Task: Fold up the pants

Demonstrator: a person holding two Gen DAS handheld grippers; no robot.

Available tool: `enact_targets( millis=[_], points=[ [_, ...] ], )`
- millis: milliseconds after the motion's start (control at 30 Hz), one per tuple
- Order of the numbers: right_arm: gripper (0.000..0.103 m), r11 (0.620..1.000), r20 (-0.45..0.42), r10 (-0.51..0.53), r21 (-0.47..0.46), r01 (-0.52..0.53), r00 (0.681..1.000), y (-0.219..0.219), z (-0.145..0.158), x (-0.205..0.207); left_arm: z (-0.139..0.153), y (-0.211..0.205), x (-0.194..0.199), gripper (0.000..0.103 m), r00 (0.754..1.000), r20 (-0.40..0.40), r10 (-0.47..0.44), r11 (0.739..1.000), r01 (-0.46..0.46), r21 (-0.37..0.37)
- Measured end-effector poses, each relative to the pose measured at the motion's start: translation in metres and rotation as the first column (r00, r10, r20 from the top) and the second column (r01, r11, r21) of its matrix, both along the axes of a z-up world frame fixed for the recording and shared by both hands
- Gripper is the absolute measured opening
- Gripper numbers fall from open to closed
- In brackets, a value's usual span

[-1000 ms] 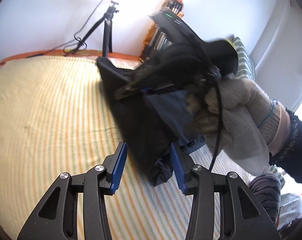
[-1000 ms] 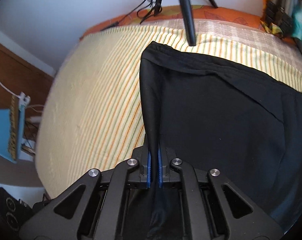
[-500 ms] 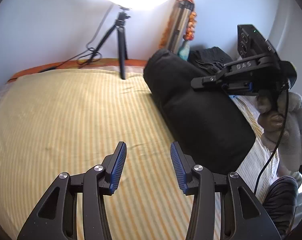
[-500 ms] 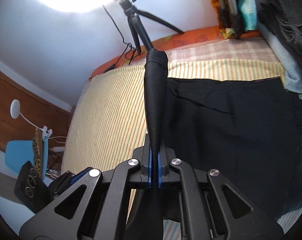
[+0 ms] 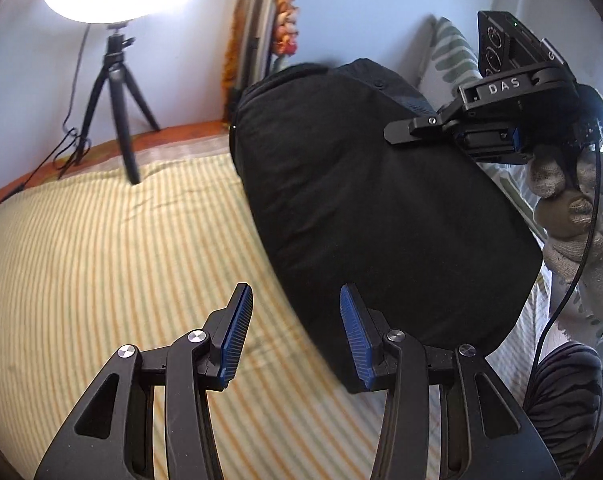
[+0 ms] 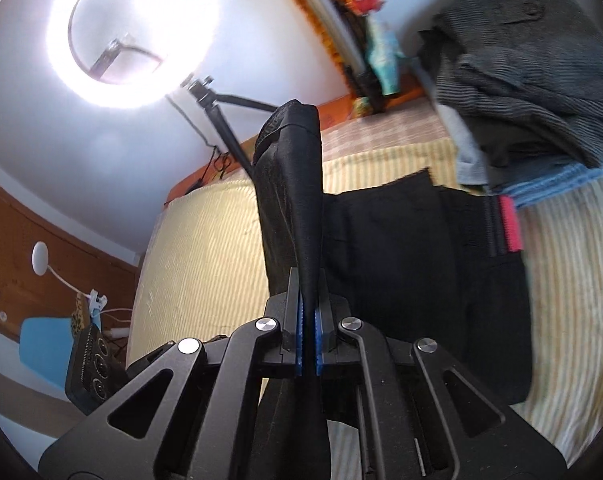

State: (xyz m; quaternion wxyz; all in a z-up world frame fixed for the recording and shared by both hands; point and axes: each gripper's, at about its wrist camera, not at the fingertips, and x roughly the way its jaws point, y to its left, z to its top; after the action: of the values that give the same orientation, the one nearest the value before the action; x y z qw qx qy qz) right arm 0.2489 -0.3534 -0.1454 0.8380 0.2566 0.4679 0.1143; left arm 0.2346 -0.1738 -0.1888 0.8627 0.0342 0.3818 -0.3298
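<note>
The black pants (image 5: pixel 365 208) are lying on a bed covered by a yellow striped sheet (image 5: pixel 101 264), and part of them is being lifted. In the left wrist view the cloth is billowing as one broad, smooth, matte dark sheet, rounded at its far end, hanging from the right gripper (image 5: pixel 397 134) toward the mattress. The right gripper's fingers are pressing together on the upper edge of the fabric; a hand in a light knitted glove (image 5: pixel 573 216) is holding that tool, with a thin black cable (image 5: pixel 581 264) trailing beneath it.

The left gripper (image 5: pixel 291 332) is hovering low over the sheet with its blue-padded fingers spread apart and nothing between them; the right pad is sitting just in front of the pants' near edge, and whether it touches the cloth cannot be told.

The right wrist view is showing what the other cannot: the right gripper (image 6: pixel 309 332) is pinching a narrow folded ridge of fabric (image 6: pixel 297 200) that is standing up from the pads, while the rest of the pants (image 6: pixel 401 264) is lying flat on the sheet beyond. A pile of folded clothes (image 6: pixel 521 80), grey corduroy on top, is resting at the far right of the bed.

Both views are showing a lit ring light (image 6: pixel 129 36); only the left view is showing its tripod (image 5: pixel 117 100) whole, standing at the bed's far edge.
</note>
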Motion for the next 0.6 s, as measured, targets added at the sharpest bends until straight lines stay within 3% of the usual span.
enact_targets(
  millis=[200, 467, 600],
  points=[
    [0.005, 0.997, -0.04, -0.073, 0.015, 0.073, 0.997, -0.048, -0.022, -0.009, 0.003, -0.037, -0.004, 0.044, 0.996, 0.033, -0.085, 0.996, 0.085, 0.018],
    [0.005, 0.993, -0.093, -0.115, -0.002, 0.115, 0.989, -0.09, -0.063, -0.006, -0.02, -0.083, -0.004, 0.044, 0.981, -0.014, -0.193, 0.979, 0.193, 0.068],
    [0.005, 0.995, -0.085, -0.096, -0.039, 0.093, 0.992, -0.092, -0.071, 0.0, -0.031, -0.093, -0.003, 0.044, 0.98, -0.028, -0.196, 0.976, 0.197, 0.087]
  ],
)
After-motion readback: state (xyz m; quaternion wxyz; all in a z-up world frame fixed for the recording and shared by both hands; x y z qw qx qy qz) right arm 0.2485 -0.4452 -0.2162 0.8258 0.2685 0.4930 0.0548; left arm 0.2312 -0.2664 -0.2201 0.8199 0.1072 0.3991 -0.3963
